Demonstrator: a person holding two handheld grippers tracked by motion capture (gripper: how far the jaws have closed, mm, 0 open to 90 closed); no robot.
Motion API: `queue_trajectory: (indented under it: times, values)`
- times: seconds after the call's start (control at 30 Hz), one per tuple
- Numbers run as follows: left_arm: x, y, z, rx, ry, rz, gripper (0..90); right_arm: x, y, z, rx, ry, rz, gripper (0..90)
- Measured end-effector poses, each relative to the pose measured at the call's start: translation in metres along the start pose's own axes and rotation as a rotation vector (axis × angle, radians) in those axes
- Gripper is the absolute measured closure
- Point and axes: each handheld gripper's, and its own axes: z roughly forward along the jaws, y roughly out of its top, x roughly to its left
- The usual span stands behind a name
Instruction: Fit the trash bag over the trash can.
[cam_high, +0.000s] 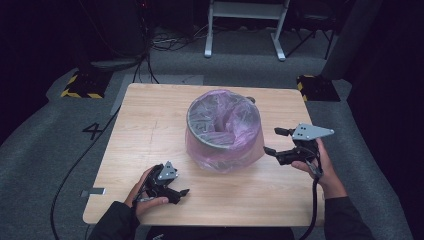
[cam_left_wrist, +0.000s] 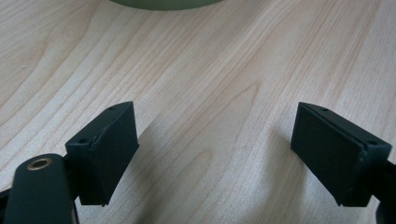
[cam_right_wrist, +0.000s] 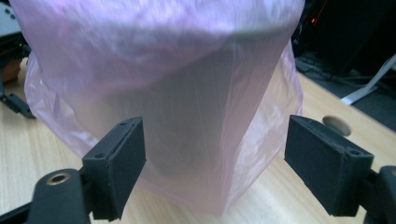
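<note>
A grey bin (cam_high: 225, 131) lined with a pink see-through bag (cam_high: 220, 159) stands in the middle of the wooden table (cam_high: 150, 125). My right gripper (cam_high: 271, 140) hovers just right of the bin, open, its jaws pointing at the bin's side. In the right gripper view the bag (cam_right_wrist: 177, 70) hangs over the bin wall a little beyond my right gripper (cam_right_wrist: 215, 126), with nothing between the pads. My left gripper (cam_high: 181, 195) lies low near the table's front left, open and empty. In the left gripper view my left gripper (cam_left_wrist: 215, 116) spans bare wood (cam_left_wrist: 201, 70), the bin's base (cam_left_wrist: 163, 3) at the top edge.
A round cable hole (cam_right_wrist: 338, 123) sits in the tabletop behind the bin. Around the table are grey carpet, cables (cam_high: 75, 165) on the floor at left, yellow-and-black striped stand bases (cam_high: 82, 86) at both back corners and a white desk frame (cam_high: 245, 30) beyond.
</note>
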Motion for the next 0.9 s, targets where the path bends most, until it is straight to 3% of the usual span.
queue_trajectory:
  times: [0.4, 0.9]
  values:
    - [0.0, 0.0, 0.0, -0.001, 0.002, -0.003, 14.0, 0.006, 0.024, -0.001, -0.047, -0.012, -0.027, 21.3]
    - [0.0, 0.0, 0.0, -0.001, 0.001, -0.003, 14.0, 0.01, 0.049, 0.004, -0.06, -0.033, -0.059, 22.0]
